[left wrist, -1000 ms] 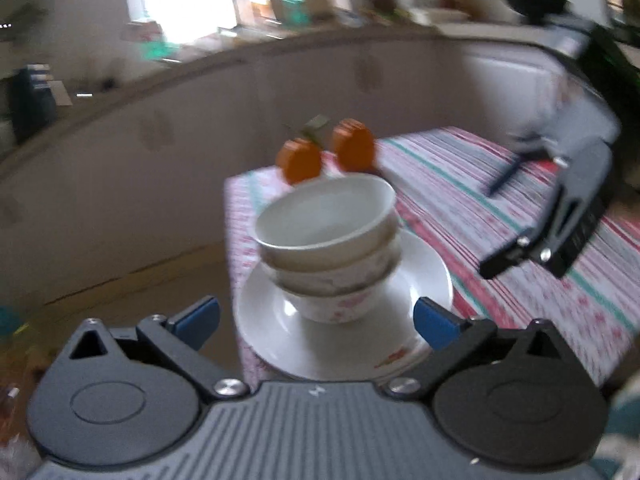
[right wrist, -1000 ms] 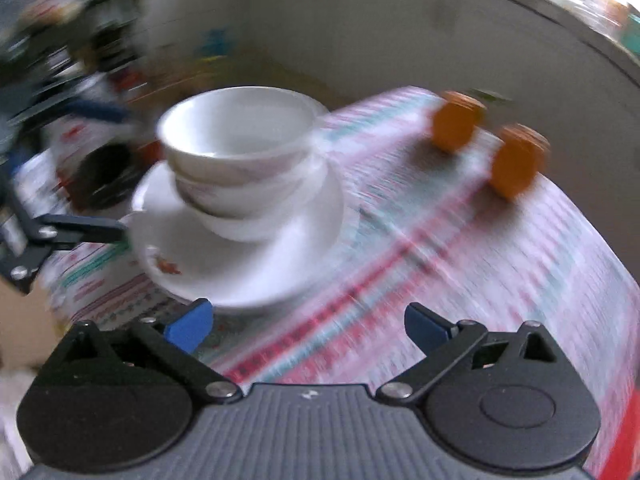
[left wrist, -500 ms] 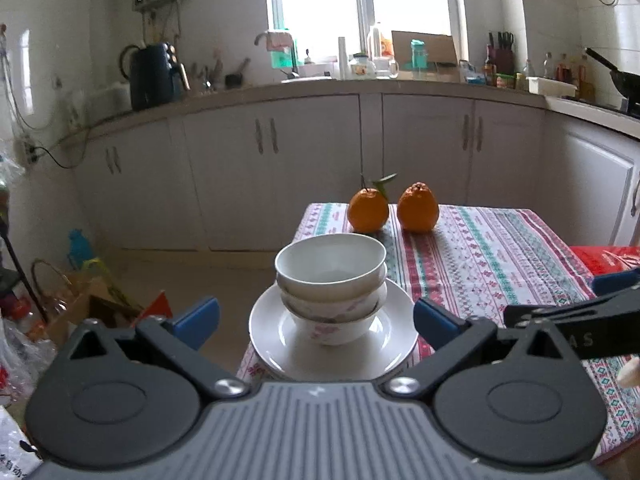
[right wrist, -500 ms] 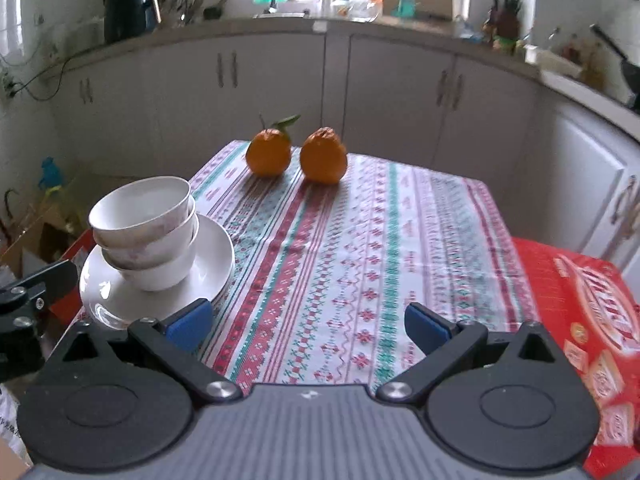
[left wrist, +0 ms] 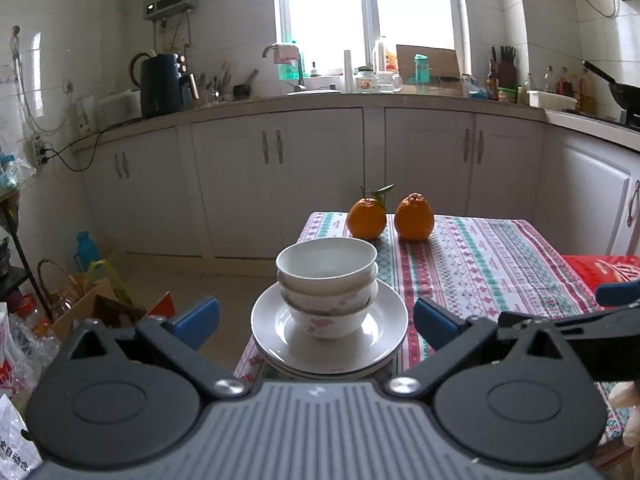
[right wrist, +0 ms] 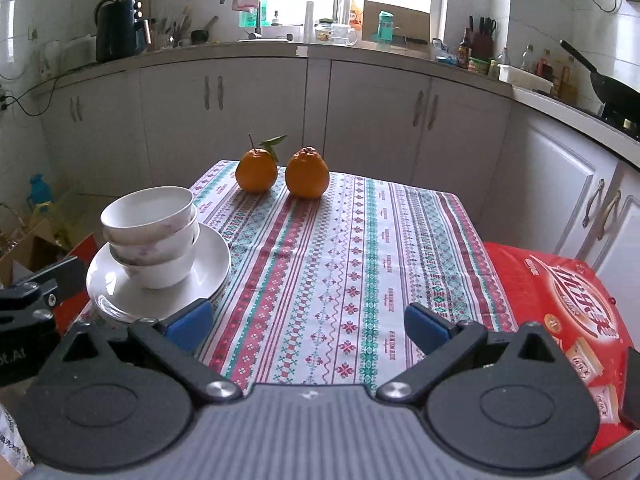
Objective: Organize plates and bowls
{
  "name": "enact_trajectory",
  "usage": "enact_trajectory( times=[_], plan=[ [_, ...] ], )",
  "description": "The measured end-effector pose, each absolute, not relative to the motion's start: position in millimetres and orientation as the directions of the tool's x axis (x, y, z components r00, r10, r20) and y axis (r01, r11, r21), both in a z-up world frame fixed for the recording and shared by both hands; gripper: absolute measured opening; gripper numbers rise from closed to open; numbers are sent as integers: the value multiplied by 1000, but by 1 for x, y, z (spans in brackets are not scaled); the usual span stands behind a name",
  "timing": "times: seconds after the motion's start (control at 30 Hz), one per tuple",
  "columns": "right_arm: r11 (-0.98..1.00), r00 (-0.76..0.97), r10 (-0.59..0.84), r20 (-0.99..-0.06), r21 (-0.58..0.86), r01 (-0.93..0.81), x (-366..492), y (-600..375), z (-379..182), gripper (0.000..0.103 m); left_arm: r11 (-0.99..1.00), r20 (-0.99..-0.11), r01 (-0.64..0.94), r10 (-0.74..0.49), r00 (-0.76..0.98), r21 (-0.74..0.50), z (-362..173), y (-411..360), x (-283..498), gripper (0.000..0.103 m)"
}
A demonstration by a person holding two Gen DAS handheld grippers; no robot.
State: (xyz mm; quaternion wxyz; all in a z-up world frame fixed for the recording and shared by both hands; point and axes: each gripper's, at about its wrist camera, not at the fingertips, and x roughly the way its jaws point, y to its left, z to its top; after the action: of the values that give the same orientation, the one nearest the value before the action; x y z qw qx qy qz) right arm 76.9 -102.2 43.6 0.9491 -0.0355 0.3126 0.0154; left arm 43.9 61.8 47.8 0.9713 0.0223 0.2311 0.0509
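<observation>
A small bench (right wrist: 360,264) covered with a striped, patterned cloth stands in a kitchen, seen from two cameras mounted on hand-held grippers.

At the near left corner of the bench sit stacked white plates (left wrist: 376,340) (right wrist: 208,276). The exact number of plates cannot be told. On the plates stand nested white bowls (left wrist: 327,276) (right wrist: 150,232), upright, the lower ones with faint pink markings.

The left gripper (left wrist: 316,318) points straight at this stack from just off the bench's edge. Its blue-tipped fingers (left wrist: 198,314) are spread wide apart, holding nothing, with the plates and bowls framed between them. It touches nothing.

The right gripper (right wrist: 308,324) hovers over the near edge of the bench, to the right of the stack. Its fingers (right wrist: 426,326) are also spread wide and empty, above bare cloth. The left finger sits close beside the plates' rim.

At the far end of the bench are two oranges (left wrist: 390,220) (right wrist: 282,174) side by side, the left one with a stem and green leaf. A red printed package (right wrist: 560,312) lies at the bench's right side. Behind, white cabinets (right wrist: 256,112) run under a cluttered worktop and a bright window (left wrist: 368,12).
</observation>
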Motion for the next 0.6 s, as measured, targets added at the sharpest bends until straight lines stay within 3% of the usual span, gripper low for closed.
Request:
enact_trajectory(
  times=[0.6],
  plan=[
    [997,804,-17,-594,-69,-30,78,-102,42,103,993,-473,-101,115,873,56,44,61,47,102]
  ],
)
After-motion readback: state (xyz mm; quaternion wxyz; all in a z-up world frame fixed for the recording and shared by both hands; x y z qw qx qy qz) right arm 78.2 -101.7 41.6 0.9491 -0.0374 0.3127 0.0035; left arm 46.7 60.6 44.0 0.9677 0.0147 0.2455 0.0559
